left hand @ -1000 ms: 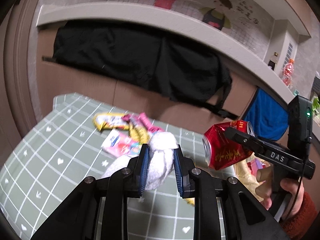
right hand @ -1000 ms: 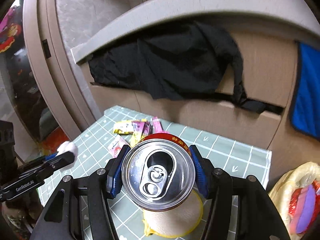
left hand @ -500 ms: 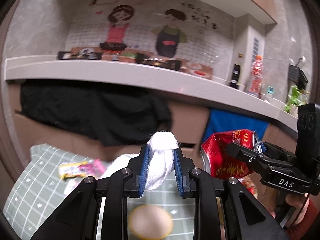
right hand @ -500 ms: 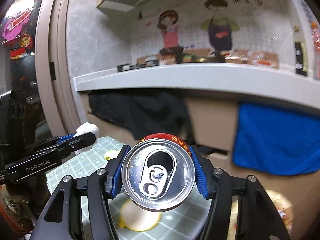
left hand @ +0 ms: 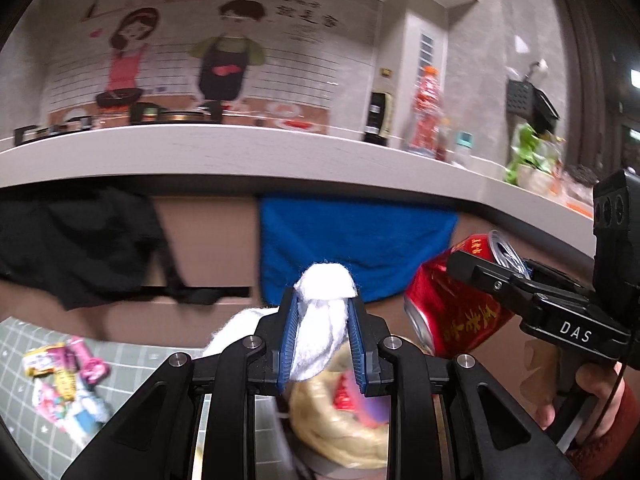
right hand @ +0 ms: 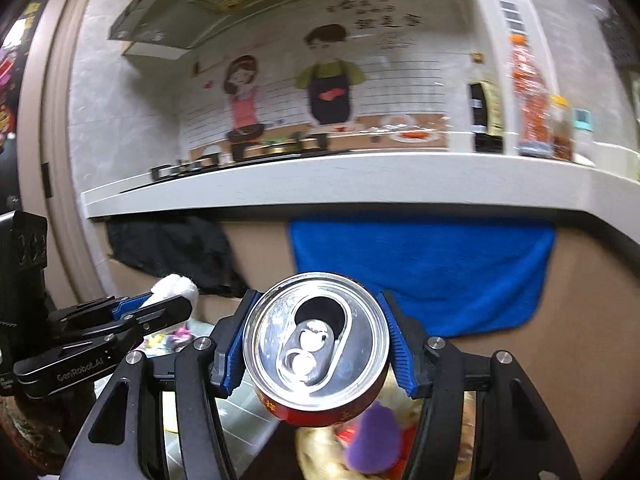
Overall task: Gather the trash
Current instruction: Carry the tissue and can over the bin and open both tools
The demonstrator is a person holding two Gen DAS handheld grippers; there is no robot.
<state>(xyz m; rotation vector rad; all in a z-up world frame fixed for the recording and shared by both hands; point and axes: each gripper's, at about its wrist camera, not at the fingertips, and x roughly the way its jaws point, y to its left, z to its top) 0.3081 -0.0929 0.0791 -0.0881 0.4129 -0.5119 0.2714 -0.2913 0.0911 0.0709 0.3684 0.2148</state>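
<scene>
- Left gripper (left hand: pixel 323 334) is clamped on a crumpled white tissue wad (left hand: pixel 322 320), held in the air.
- Right gripper (right hand: pixel 316 342) is clamped on an opened red aluminium drink can (right hand: pixel 316 338), also aloft.
- Below both sits a pale yellow plastic bag (left hand: pixel 340 436) already holding colourful scraps.
- Bright snack wrappers (left hand: pixel 64 380) lie near the left edge of the green checked tablecloth (left hand: pixel 24 412), uncollected; judged roughly midway.

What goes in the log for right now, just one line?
left tool: holds tissue | right tool: holds can | both over bag | wrappers on table
</scene>
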